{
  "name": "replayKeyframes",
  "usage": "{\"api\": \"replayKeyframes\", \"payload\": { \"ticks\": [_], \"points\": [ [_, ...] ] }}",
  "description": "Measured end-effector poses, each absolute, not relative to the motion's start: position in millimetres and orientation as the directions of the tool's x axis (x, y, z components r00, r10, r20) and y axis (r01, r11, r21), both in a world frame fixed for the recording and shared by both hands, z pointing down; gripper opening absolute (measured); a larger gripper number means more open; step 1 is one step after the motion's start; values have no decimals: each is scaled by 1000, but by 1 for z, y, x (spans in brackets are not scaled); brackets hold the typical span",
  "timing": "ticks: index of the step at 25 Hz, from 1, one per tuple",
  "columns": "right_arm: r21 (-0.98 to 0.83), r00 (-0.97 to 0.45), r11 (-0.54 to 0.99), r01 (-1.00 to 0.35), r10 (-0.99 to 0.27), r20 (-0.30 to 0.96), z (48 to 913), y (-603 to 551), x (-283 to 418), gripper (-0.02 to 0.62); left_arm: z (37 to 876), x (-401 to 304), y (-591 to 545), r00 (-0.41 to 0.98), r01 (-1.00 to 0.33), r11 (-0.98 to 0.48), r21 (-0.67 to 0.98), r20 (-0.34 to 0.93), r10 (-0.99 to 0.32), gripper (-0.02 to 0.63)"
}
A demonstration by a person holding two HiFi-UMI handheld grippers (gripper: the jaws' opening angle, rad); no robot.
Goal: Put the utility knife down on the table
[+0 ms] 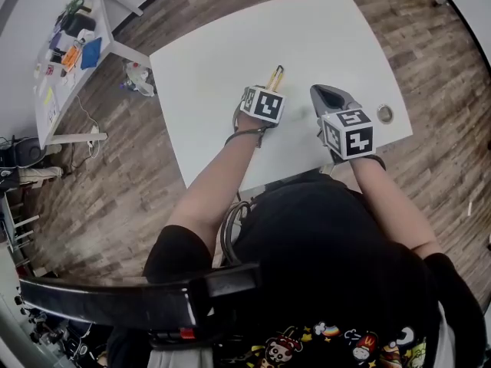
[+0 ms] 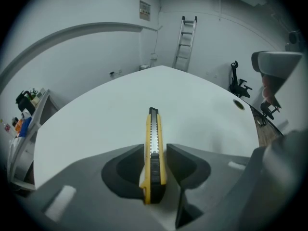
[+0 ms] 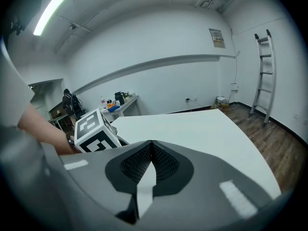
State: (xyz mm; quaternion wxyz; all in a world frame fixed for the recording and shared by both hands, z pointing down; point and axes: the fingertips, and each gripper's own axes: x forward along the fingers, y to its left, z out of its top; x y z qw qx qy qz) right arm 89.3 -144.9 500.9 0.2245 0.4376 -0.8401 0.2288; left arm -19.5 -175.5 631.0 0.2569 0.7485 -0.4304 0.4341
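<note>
White table on wood-plank floor. Yellow-and-black utility knife is pinched by left gripper; right gripper is pressed together. Upper-right metal ladder is shown only in gripper views.

The left forearm and right forearm reach forward side by side. The left gripper has its jaws clamped on a knife. The right gripper has its jaws closed together, tips meeting.

White table on a wooden floor — a small metal ring sits near its right edge.
</note>
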Motion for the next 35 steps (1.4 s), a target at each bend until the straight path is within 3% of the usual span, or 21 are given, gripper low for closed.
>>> {"api": "replayKeyframes", "payload": {
  "ticks": [7,8,10,14,17,25,35],
  "points": [
    [-209,-514,490,-846,-646,564,497,-151,94,21,588,-26,-168,343,-891,-442,101,787,-513,169],
    [-211,-514,488,-847,-650,559,495,-152,93,21,569,-31,-168,343,-905,-412,104,752,-563,142],
    [-215,-514,483,-849,-659,549,492,-151,91,21,526,-44,-166,320,-934,-346,93,650,-689,2],
    [-211,-541,515,-831,-658,524,484,-139,73,21,438,-64,-143,261,-965,-246,90,361,-895,0],
    [-185,-567,556,-810,-665,486,468,-141,56,21,408,-79,-133,191,-981,-181,65,260,-946,0],
    [-75,-585,601,-796,-731,352,419,-145,24,20,412,-105,-118,128,-991,-115,66,267,-955,0],
    [-66,-570,591,-804,-735,367,423,-154,15,20,421,-107,-124,138,-990,-131,41,305,-942,0]
  ]
}}
